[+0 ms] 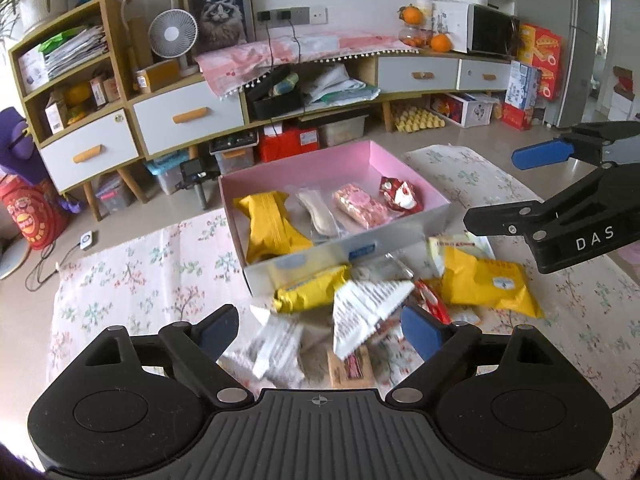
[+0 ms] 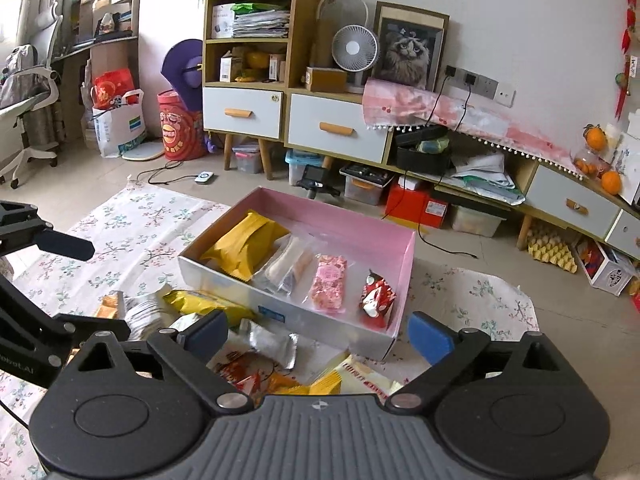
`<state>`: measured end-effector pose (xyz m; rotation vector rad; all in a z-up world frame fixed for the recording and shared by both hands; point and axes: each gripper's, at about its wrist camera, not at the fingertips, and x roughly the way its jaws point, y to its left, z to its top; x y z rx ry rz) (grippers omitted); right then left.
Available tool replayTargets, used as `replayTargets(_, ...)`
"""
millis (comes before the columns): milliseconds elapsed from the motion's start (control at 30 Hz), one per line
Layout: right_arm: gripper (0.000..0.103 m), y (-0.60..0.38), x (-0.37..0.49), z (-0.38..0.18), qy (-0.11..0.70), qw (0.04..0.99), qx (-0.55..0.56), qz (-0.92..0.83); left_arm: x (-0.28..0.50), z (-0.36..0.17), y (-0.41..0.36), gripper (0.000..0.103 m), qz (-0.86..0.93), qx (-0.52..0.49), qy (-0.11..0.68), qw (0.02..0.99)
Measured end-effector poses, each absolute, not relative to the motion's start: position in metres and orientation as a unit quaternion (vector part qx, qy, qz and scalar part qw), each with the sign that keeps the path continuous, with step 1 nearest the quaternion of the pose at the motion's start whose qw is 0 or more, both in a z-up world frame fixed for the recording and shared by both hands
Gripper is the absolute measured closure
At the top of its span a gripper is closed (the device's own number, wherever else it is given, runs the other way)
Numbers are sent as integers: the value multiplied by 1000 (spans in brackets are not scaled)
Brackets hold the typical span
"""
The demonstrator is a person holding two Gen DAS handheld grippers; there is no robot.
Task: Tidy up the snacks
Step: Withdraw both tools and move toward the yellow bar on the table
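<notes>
A pink-lined box sits on a floral cloth and holds a yellow pack, a clear-wrapped pastry, a pink bar and a red-white snack. Loose snacks lie in a pile in front of the box: a yellow pack, a white-wrapped pack, a large yellow pack. My left gripper is open just above the pile. My right gripper is open over the pile's right side; it also shows in the left wrist view.
The floral cloth covers the low surface. Behind it stand a cabinet with white drawers, storage bins on the floor, a fan and a cable with a remote.
</notes>
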<state>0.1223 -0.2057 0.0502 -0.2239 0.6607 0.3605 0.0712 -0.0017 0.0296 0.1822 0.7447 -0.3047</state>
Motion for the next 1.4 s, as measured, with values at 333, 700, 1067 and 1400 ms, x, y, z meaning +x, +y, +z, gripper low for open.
replayTargets(333, 20, -208, 91, 24, 329, 918, -139, 173, 41, 6, 14, 13, -136, 95, 370, 914)
replayTargets(700, 20, -204, 69, 1, 347, 897, -199, 189, 31, -17, 18, 13, -121, 127, 415, 893)
replayTargets(1067, 20, -202, 65, -13, 367, 885, -217, 188, 37, -30, 29, 13, -107, 110, 442, 884)
replayTargets(1400, 24, -193, 66, -14, 365, 875, -216, 234, 48, -40, 38, 16, -102, 90, 444, 885)
